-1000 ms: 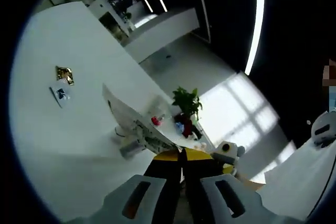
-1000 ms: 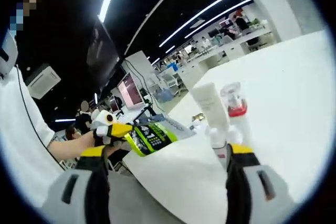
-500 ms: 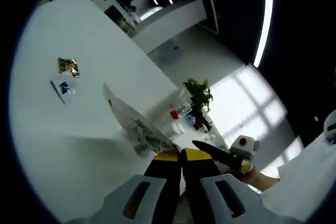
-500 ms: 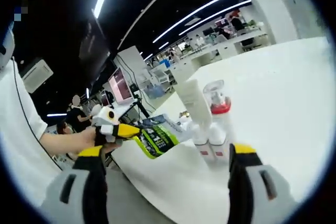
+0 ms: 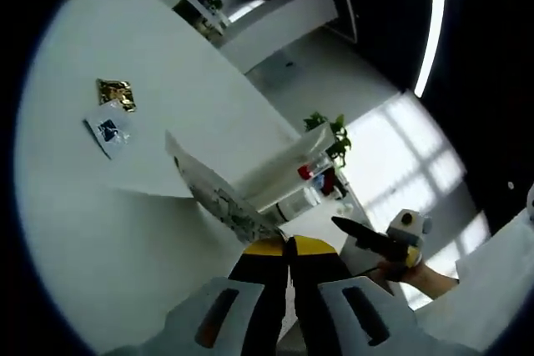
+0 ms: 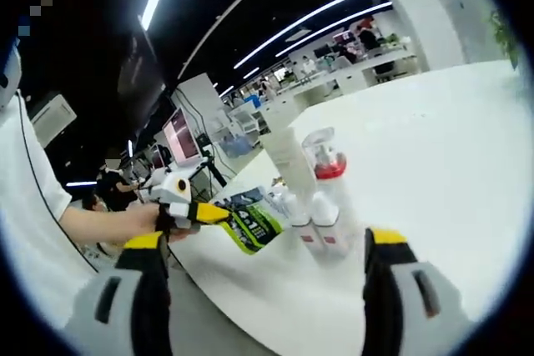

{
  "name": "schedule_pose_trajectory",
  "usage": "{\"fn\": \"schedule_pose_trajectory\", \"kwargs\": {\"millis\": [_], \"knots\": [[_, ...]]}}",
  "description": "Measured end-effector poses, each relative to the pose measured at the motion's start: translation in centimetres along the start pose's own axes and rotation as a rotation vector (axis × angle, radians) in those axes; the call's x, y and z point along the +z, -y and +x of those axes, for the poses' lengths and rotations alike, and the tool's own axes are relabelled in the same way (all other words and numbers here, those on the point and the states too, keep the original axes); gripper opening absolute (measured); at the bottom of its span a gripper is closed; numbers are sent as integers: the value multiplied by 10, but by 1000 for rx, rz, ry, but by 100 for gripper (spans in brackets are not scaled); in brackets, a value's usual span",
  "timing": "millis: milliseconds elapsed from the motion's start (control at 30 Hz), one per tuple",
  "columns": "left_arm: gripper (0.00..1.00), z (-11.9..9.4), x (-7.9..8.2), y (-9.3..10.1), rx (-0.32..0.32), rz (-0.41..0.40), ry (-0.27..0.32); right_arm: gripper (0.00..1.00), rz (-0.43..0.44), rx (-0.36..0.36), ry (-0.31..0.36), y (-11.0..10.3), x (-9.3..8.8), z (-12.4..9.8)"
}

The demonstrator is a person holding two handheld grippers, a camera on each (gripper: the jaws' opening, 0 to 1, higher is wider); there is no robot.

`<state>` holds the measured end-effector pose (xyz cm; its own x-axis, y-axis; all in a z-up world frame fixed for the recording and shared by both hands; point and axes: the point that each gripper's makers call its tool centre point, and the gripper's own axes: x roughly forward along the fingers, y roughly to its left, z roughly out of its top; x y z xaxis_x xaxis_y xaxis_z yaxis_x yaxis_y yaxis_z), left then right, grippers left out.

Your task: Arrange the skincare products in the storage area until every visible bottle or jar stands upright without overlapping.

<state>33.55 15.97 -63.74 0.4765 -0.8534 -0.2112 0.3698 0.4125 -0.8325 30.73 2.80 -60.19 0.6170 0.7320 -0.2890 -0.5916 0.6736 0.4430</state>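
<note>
The left gripper (image 5: 288, 248) has its jaws pressed together on a flat printed sachet (image 5: 219, 198) — green and black in the right gripper view (image 6: 250, 221) — held clear above the white table (image 5: 100, 231), probably so it can be carried over to the group. The right gripper (image 6: 265, 243) stands wide apart and empty, aimed at the upright products near the table edge: a tall white tube (image 6: 288, 164) and a clear pump bottle with a red collar (image 6: 325, 168), just beside each other. No tray or box is evident. Two small packets (image 5: 111, 118) lie flat, well apart — these likely wait their turn.
</note>
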Motion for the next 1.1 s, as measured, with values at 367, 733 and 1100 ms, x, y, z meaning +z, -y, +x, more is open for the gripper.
{"fn": "schedule_pose_trajectory", "kwargs": {"millis": [367,733,1100], "knots": [[0,-2,-18,-28,84,-8,-53,98,6,-22,-2,5,-3,-6],[0,-5,-34,-61,219,39,-121,99,-2,-33,-5,8,-4,-8],[0,-8,-38,-76,306,53,-137,100,-12,-48,-19,12,-8,-9]]}}
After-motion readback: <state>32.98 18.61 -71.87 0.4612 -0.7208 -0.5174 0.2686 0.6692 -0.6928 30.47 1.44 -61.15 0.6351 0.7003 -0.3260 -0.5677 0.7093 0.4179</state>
